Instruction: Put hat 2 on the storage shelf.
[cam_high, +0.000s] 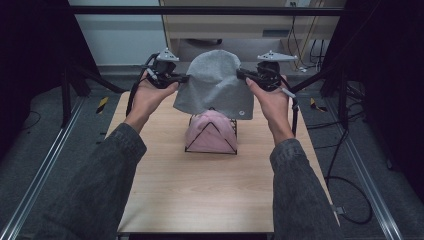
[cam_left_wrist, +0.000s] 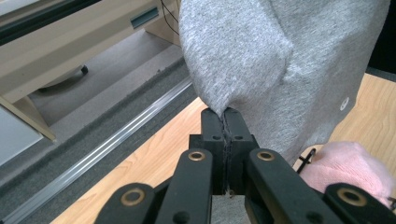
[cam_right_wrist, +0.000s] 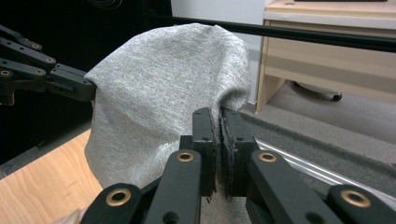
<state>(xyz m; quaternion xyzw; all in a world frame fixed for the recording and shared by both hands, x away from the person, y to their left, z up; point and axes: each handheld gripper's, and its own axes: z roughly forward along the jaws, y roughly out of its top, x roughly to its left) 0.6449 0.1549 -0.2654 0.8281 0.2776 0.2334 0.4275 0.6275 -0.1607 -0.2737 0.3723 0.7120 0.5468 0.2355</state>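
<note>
The wooden table (cam_high: 200, 190) fills the lower centre of the high view, and above its far half hangs the grey knit hat (cam_high: 215, 82), which you hold stretched in the upper centre of the frame between both tools. It looks light, soft and stretchy, so expect it to sag and slide unless gripped at the rim. Your left gripper (cam_high: 181, 78) has its jaws pressed together on the fabric edge at the hat's left side; your right gripper (cam_high: 242, 75) is likewise clamped on the opposite edge. Directly below, at frame centre, a pink hat (cam_high: 211, 132) sits on a black wire stand (cam_high: 210, 150). A small round pale tag (cam_high: 241, 112) marks the grey hat's lower right; any writing on it is too small to read.
</note>
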